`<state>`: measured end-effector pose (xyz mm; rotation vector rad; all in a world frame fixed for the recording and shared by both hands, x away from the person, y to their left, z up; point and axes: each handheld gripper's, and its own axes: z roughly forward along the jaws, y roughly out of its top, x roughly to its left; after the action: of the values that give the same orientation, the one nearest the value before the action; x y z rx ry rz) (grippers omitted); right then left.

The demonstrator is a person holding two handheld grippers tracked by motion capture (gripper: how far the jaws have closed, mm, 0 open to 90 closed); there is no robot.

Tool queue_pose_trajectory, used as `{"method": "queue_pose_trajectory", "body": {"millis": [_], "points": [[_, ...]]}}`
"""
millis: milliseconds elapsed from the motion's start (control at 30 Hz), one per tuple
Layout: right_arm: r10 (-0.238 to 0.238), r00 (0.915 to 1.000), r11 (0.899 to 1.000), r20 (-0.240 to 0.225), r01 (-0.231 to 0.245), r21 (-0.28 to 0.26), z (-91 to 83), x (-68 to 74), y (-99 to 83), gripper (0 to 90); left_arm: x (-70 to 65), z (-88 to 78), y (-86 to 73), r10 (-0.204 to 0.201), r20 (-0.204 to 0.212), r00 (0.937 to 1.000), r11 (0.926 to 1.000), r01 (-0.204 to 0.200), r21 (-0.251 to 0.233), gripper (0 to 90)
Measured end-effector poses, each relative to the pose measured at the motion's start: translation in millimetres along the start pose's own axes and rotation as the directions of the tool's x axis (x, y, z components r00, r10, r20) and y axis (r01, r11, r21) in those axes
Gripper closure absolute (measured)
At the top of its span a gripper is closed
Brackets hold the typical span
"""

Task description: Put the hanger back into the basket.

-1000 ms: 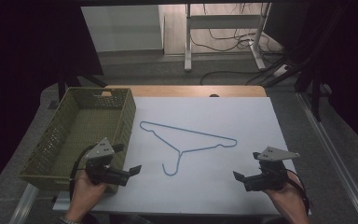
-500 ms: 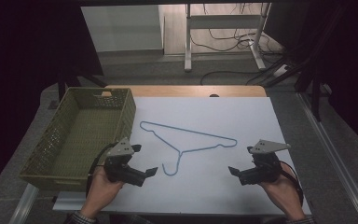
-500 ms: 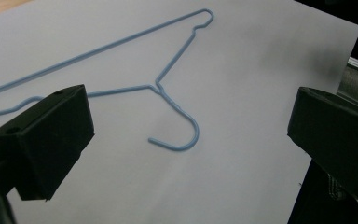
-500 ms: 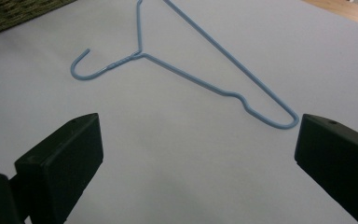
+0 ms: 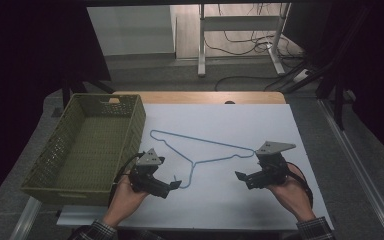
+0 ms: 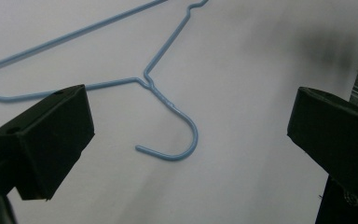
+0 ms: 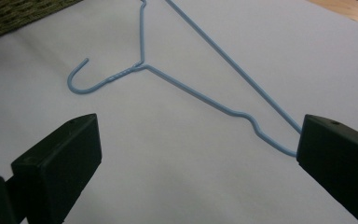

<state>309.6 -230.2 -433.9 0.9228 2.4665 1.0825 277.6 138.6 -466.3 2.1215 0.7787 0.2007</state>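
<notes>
Since the earlier frames, both grippers had been carried inward toward the blue wire hanger (image 5: 200, 150), which itself had not been shifted on the white sheet (image 5: 260, 200). The left gripper (image 5: 172, 187) had been brought from beside the green basket (image 5: 87, 145) to a spot just beside the hanger's hook (image 6: 179, 140), and the right gripper (image 5: 242, 177) had been drawn in near the hanger's right shoulder (image 7: 256, 128). This was judged to be an approach for a two-handed pickup, with no grasp yet made. In the left gripper view the jaws were seen spread wide, with the hook lying on the sheet between them and untouched. In the right gripper view the jaws were likewise spread, the notched shoulder end lying close to the right-hand jaw; contact could not be told. The hanger was seen lying flat near the middle of the sheet, just right of the basket. Its long axis, the straight bottom bar, was laid from the far left down to the near right, and its hook was pointed toward the person's side of the table, curling to the left at the tip.
</notes>
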Motion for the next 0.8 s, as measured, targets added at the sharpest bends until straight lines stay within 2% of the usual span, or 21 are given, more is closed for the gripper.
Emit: {"method": "queue_pose_trajectory", "body": {"millis": [167,300,500,633,700,733,800], "points": [[-0.008,1.0,1.0,-0.001,0.008,0.016,11.1,-0.9,7.5,0.0,5.8,9.8,0.5,-0.008,0.017,0.9998,0.9999,0.008,0.013,1.3],[-0.024,0.9996,0.999,-0.01,0.025,0.037,24.0,-1.2,16.7,0.0,9.9,18.8,3.4,0.001,-0.005,1.0,0.9997,-0.001,0.024,1.7],[-0.017,0.9992,0.998,-0.035,0.019,0.056,41.0,-3.2,26.6,0.0,15.0,28.4,6.1,0.004,-0.008,1.0,0.9996,-0.004,0.027,1.7],[-0.03,0.9982,0.994,-0.052,0.035,0.101,59.6,-5.6,34.9,0.0,19.4,39.0,8.0,0.01,-0.017,0.9998,0.9988,-0.009,0.049,1.7],[-0.03,0.9982,0.994,-0.053,0.035,0.104,62.5,-5.7,36.2,1.5,20.0,41.7,8.5,0.016,-0.022,0.9996,0.998,-0.015,0.062,1.4],[-0.033,0.9973,0.992,-0.065,0.04,0.117,70.6,-6.2,40.5,4.3,20.5,44.4,8.3,0.028,-0.029,0.9992,0.9967,-0.026,0.077,1.4],[-0.035,0.9972,0.991,-0.067,0.043,0.123,73.2,-6.2,42.0,4.6,20.2,45.5,7.4,0.025,-0.026,0.9993,0.9967,-0.023,0.078,1.4]]}}
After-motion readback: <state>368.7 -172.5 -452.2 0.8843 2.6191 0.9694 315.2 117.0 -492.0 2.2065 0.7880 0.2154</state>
